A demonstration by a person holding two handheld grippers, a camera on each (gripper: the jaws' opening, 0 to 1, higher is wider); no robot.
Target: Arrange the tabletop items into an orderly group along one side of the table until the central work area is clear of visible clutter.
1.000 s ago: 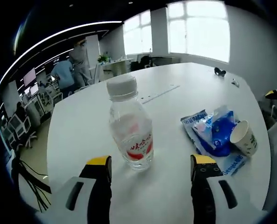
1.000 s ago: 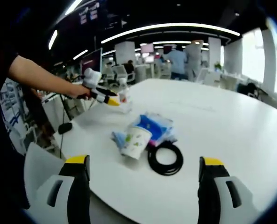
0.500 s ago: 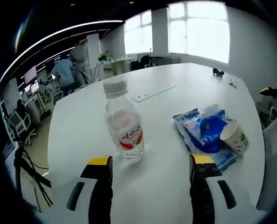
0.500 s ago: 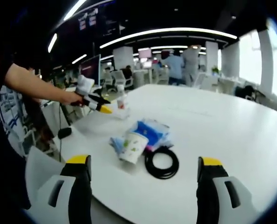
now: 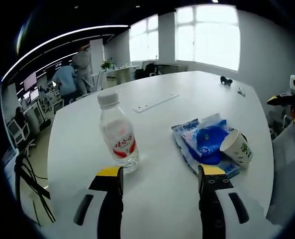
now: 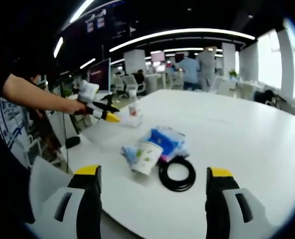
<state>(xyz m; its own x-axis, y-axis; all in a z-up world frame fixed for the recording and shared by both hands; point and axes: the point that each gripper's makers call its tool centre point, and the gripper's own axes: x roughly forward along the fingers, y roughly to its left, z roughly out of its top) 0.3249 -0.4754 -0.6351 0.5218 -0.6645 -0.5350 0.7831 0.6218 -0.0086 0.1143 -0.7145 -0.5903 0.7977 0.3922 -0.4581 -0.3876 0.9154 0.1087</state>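
A clear water bottle (image 5: 118, 137) with a white cap and red label stands upright on the white table (image 5: 162, 94), just ahead of my open left gripper (image 5: 159, 174) and apart from its jaws. To its right lie blue snack packets (image 5: 203, 140) with a tipped paper cup (image 5: 235, 148) against them. In the right gripper view the cup (image 6: 146, 156), the blue packets (image 6: 164, 139) and a coiled black cable (image 6: 177, 174) sit ahead of my open right gripper (image 6: 153, 176). The left gripper (image 6: 106, 114) shows at the left there, beside the bottle (image 6: 134, 108).
A flat white strip (image 5: 154, 102) lies mid-table, with small dark objects (image 5: 226, 80) near the far edge. A chair back (image 6: 45, 177) stands at the near table edge. People and desks are in the office behind. The table's far right half (image 6: 246, 134) is bare.
My left gripper has pulled back from the bottle, which now looks smaller and farther from the jaws. The bottle stays standing on the table. My right gripper has hardly shifted.
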